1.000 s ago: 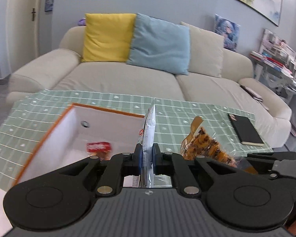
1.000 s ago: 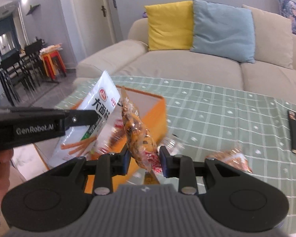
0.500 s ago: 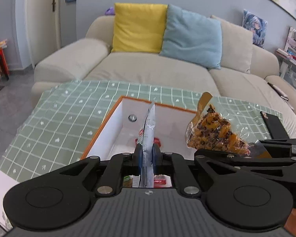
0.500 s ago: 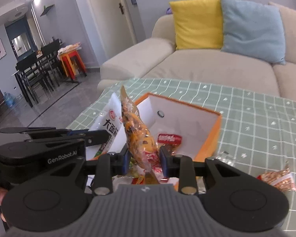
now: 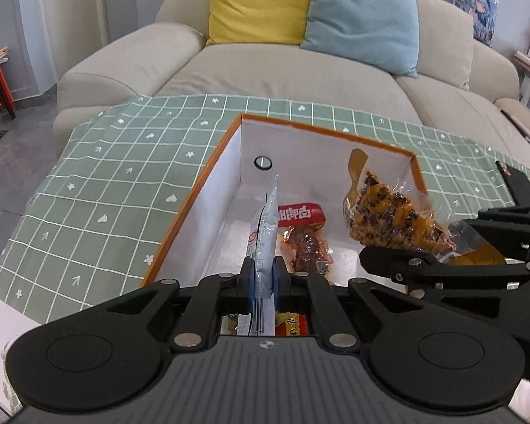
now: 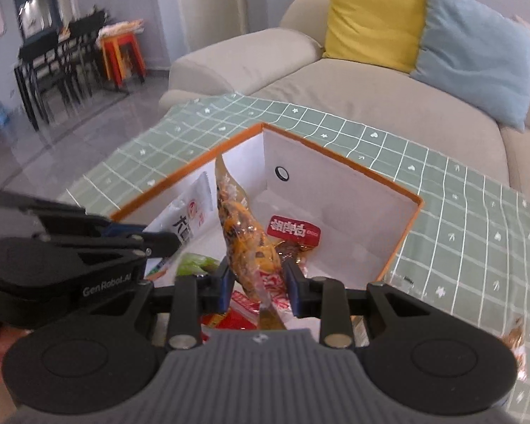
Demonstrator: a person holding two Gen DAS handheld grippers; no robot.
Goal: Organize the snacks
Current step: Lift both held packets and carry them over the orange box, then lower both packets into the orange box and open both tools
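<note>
Orange-rimmed box [image 5: 208, 176] fills frame centre, both grippers over its open top. Left gripper [image 5: 262, 275] pinched nearly closed on thin white noodle-snack packet [image 5: 265, 226], edge-on, long axis running up-frame. Right gripper [image 6: 258, 279] part-open but clamped on clear bag of orange-brown snack [image 6: 243, 236], long axis up-left in frame. Red packet [image 5: 302, 213] on box floor ahead of both. Drop path: straight down, left packet near left wall, right bag mid-box. Neither nearer.

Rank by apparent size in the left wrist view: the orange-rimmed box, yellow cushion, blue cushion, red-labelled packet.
1. orange-rimmed box
2-3. yellow cushion and blue cushion: look alike, and both sit far from the camera, so unranked
4. red-labelled packet
</note>
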